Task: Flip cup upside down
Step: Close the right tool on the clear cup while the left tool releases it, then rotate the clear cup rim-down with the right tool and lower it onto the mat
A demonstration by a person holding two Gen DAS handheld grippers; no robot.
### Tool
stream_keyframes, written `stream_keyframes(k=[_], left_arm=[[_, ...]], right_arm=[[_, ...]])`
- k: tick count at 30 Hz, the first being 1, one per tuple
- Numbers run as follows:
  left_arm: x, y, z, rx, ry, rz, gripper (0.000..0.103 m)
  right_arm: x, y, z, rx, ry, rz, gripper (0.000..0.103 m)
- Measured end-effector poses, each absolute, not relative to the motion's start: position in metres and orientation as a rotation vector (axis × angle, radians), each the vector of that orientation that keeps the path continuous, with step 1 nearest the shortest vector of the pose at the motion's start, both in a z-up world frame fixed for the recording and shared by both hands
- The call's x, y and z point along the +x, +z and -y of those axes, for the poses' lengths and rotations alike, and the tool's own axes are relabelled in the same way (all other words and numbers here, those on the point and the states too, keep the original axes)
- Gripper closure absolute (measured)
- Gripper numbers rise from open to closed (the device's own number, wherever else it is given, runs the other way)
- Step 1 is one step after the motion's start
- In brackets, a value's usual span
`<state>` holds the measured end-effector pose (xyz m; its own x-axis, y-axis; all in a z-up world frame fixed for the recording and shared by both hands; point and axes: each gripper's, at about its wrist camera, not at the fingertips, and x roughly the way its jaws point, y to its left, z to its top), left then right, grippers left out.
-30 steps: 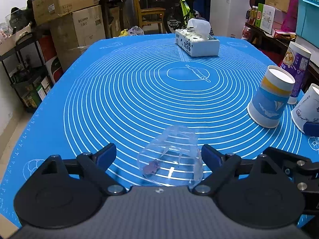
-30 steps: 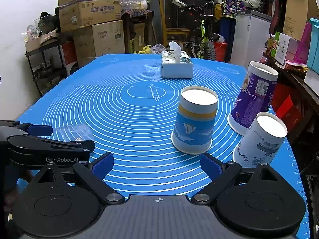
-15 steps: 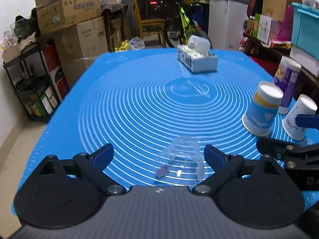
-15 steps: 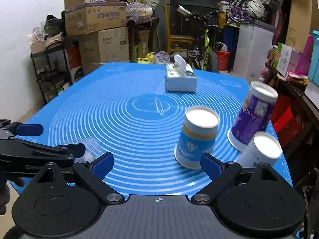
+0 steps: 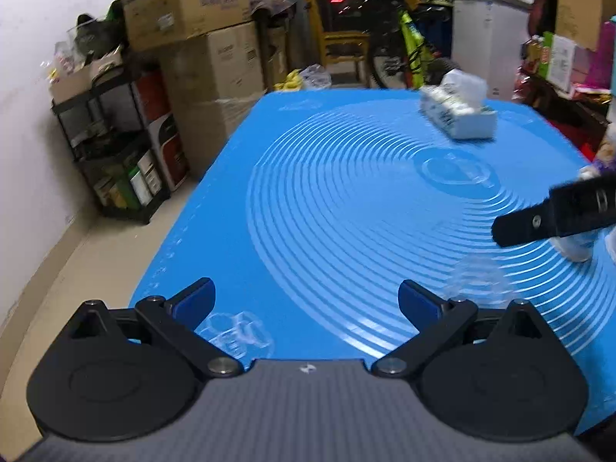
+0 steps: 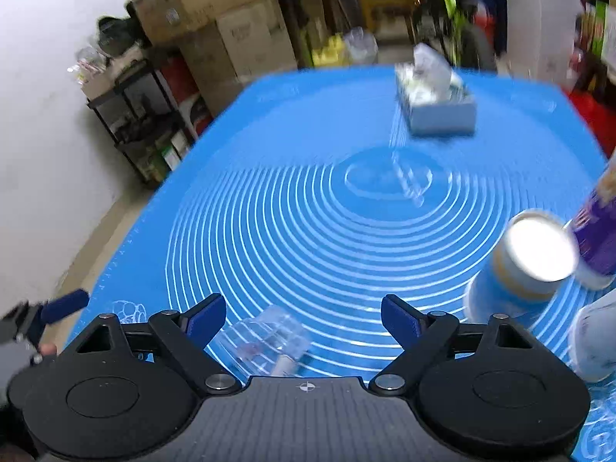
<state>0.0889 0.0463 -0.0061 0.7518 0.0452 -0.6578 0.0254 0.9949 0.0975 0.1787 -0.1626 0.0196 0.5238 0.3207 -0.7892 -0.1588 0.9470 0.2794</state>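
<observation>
A clear plastic cup [image 6: 269,337] stands on the blue mat [image 6: 308,231], close in front of my right gripper [image 6: 304,313], between its open fingers and nearer the left one. It also shows, blurred, in the left wrist view [image 5: 477,277], to the right of my left gripper [image 5: 306,302]. My left gripper is open and empty, over the mat's near left part. A finger of the right gripper [image 5: 554,215] crosses the left wrist view at the right.
Three paper cups stand upside down at the right: a blue and yellow one [image 6: 519,265], a purple one [image 6: 600,231] and a white one [image 6: 596,338]. A tissue box [image 6: 439,104] sits at the far side. Stacked cardboard boxes [image 5: 200,46] and a shelf [image 5: 115,146] stand left of the table.
My left gripper has pulled back and swung left, away from the clear cup. My right gripper has moved left and now has the clear cup in front of it. Both views are blurred by motion.
</observation>
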Motion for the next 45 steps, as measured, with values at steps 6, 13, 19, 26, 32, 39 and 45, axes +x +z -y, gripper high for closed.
stream_keyframes(k=[6,13,19,26,32,39,45], left_arm=[[0.091,-0.021,-0.062,0.089,0.035,-0.748,0.003],[0.091,-0.021,-0.063,0.067,0.015,-0.740,0.003],[0.091,-0.021,-0.062,0.048,0.008,-0.734,0.003],[0.091,-0.023,-0.065,0.034,0.009,-0.740,0.003],[0.090,-0.024,-0.064,0.031,0.005,-0.740,0.003],[0.092,-0.025,-0.062,0.022,0.005,-0.740,0.003],[0.090,-0.027,-0.058,0.032,-0.004,-0.736,0.003]], right_arm=[[0.201,-0.009,0.161,0.329,0.271,-1.145,0.022],[0.209,-0.025,0.164,0.484,0.308,-1.239,0.037],[0.206,-0.026,0.163,0.503,0.316,-1.227,0.044],[0.201,-0.013,0.164,0.429,0.306,-1.101,0.054],[0.200,-0.009,0.169,0.424,0.310,-1.037,0.054],[0.174,-0.002,0.156,0.073,0.206,-0.677,0.054],[0.135,-0.021,0.147,-0.147,0.200,-0.538,0.054]])
